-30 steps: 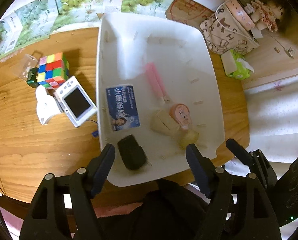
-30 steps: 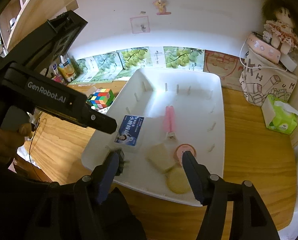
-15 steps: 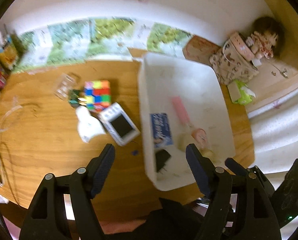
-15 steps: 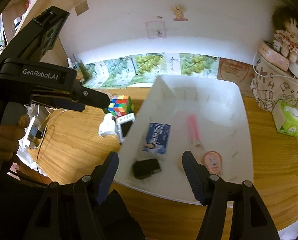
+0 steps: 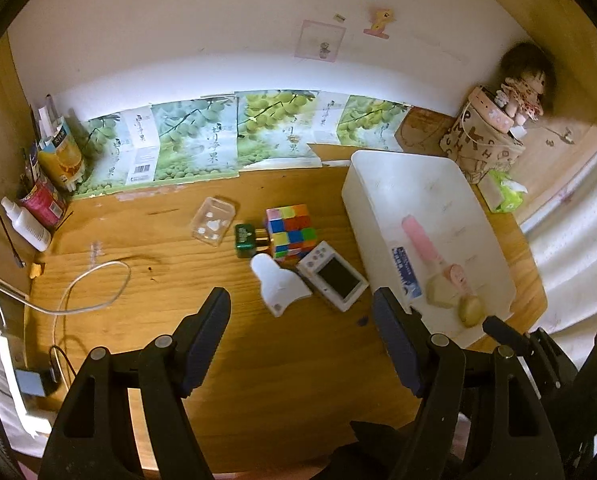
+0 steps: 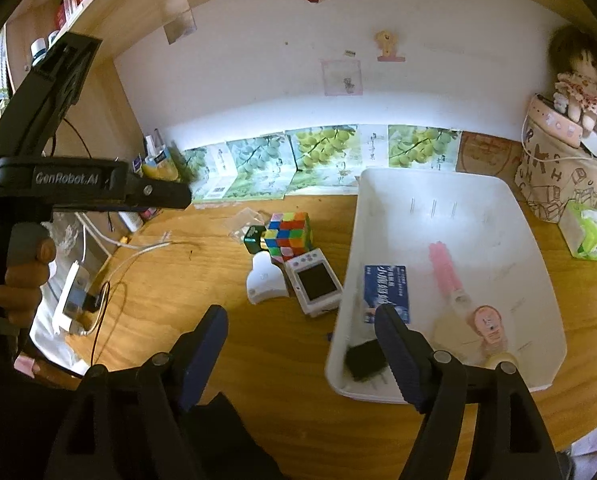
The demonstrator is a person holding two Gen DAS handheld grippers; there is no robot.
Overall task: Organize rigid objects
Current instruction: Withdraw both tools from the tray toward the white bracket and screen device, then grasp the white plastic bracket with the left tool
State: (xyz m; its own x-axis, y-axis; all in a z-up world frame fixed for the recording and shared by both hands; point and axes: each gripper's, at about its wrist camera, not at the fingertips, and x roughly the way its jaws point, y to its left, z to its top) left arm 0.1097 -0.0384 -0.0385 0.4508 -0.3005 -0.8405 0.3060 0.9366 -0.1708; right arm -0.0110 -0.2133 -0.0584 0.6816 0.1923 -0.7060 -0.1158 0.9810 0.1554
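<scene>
A white tray (image 5: pixel 382 172) (image 6: pixel 538 248) on the wooden desk holds a blue card (image 6: pixel 385 293), a pink stick (image 6: pixel 444 270), a black adapter (image 6: pixel 364 360) and small round items. Left of it lie a colour cube (image 5: pixel 291 231) (image 6: pixel 288 235), a white camera (image 5: pixel 334 276) (image 6: pixel 313 283), a white plastic piece (image 5: pixel 278 284) (image 6: pixel 263 280), a green bottle (image 5: pixel 247 240) and a clear case (image 5: pixel 213 221). My left gripper (image 5: pixel 301 326) is open and empty above the desk, near the camera. My right gripper (image 6: pixel 298 344) is open and empty near the tray's left front corner.
Green grape-print boxes (image 5: pixel 202 140) line the wall. A patterned bag with a doll (image 6: pixel 558 176) and a green tissue pack (image 6: pixel 590 234) stand right. Bottles and cartons (image 5: pixel 54 168) crowd the left corner. White cables and a charger (image 6: pixel 82 284) lie left.
Both grippers pulled back and swung left from over the tray. The black adapter stays in the tray. The loose items on the desk now sit ahead of both grippers.
</scene>
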